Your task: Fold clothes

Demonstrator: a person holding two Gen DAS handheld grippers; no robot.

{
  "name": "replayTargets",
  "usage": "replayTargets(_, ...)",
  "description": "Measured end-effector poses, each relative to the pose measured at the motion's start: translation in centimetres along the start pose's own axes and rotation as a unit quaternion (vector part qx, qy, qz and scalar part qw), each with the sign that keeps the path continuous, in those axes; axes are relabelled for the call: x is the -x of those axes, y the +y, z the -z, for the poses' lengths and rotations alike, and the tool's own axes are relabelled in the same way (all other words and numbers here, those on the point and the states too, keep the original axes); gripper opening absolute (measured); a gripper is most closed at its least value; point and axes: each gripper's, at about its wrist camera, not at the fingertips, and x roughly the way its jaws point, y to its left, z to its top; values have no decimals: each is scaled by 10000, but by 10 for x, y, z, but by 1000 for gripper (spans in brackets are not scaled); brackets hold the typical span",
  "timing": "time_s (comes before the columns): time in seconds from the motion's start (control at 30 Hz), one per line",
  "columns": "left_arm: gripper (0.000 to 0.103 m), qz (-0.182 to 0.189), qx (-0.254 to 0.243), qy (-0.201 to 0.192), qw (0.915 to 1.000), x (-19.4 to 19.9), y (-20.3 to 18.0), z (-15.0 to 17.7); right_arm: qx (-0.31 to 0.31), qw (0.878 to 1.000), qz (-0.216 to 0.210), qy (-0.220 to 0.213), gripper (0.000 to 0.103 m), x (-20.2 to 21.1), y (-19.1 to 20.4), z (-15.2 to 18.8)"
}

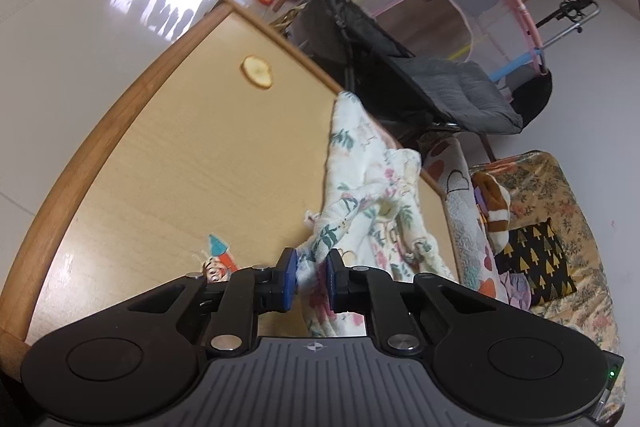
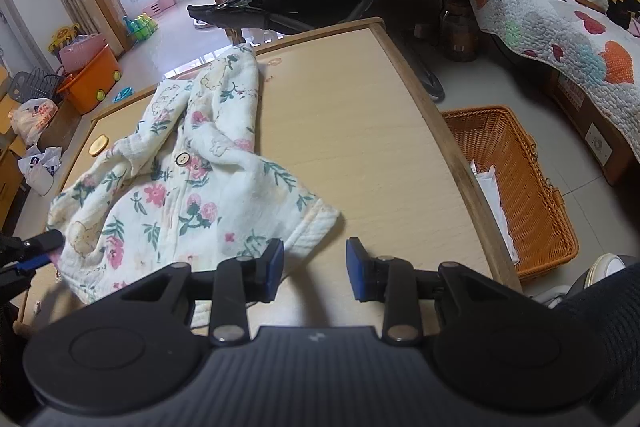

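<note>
Currently my left gripper (image 1: 312,277) is pinching a fold of the floral garment (image 2: 188,163); its blue pads (image 1: 291,279) press white cloth between them in the left wrist view. No earlier picture to compare, so I note only the grip as it stands.

Garment: a white, textured child's top printed with pink flowers and green leaves, one pale round button (image 2: 183,159) showing on the front. It lies crumpled on the light wooden table (image 2: 360,115), toward the table's left side in the right wrist view, one sleeve or hem stretched toward the far edge, another corner reaching toward my right gripper (image 2: 315,269).

Right gripper: fingers spread, nothing between them. Its left pad (image 2: 276,269) sits just beside the nearest cuff of the garment; I cannot tell whether it touches. Bare tabletop shows in the gap.

Left gripper's tips also show at the left edge of the right wrist view, at the garment's near-left corner.

Other notes: a small round wooden disc (image 1: 257,72) lies on the table, well apart from the garment. An orange wicker basket (image 2: 532,187) stands on the floor just beside the table's right edge, with something white inside.
</note>
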Motion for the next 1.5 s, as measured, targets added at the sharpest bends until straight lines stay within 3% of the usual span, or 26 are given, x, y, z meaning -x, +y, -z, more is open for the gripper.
replayTargets(0.2,15,206,-356,-110,9991,18,-25,4,-34,10000,-15,36,33,-1,-2,0)
replayTargets(0.53,15,274,-1066,501,9927,10,-60,25,-29,9999,-58,93,33,-1,-2,1)
replayTargets(0.73,15,171,-1940,1107,9746,-11,-87,38,-59,9999,-74,111,33,-1,-4,0)
replayTargets(1.0,15,62,-2276,1618,9602,-42,-102,51,-61,9998,-112,122,33,0,-6,1)
replayTargets(1.07,16,141,-2393,1568,9581,-42,-106,55,-92,9998,-123,123,33,0,-7,1)
replayTargets(1.17,24,363,-2303,1166,9654,-28,-105,50,-150,9997,-134,125,33,1,-8,1)
replayTargets(1.23,24,329,-2357,917,9669,-15,-102,41,-179,9997,-150,125,33,1,-8,1)
replayTargets(1.3,25,86,-2643,672,9621,-6,-98,33,-185,9996,-163,119,33,1,-8,1)
replayTargets(1.37,37,-184,-2929,516,9546,1,-90,25,-166,9997,-165,121,33,0,-7,0)
replayTargets(1.43,46,-343,-3063,537,9498,4,-81,16,-144,9997,-157,140,33,0,-6,0)
replayTargets(1.5,48,-377,-3144,712,9459,5,-74,6,-135,9997,-146,149,34,0,-5,0)
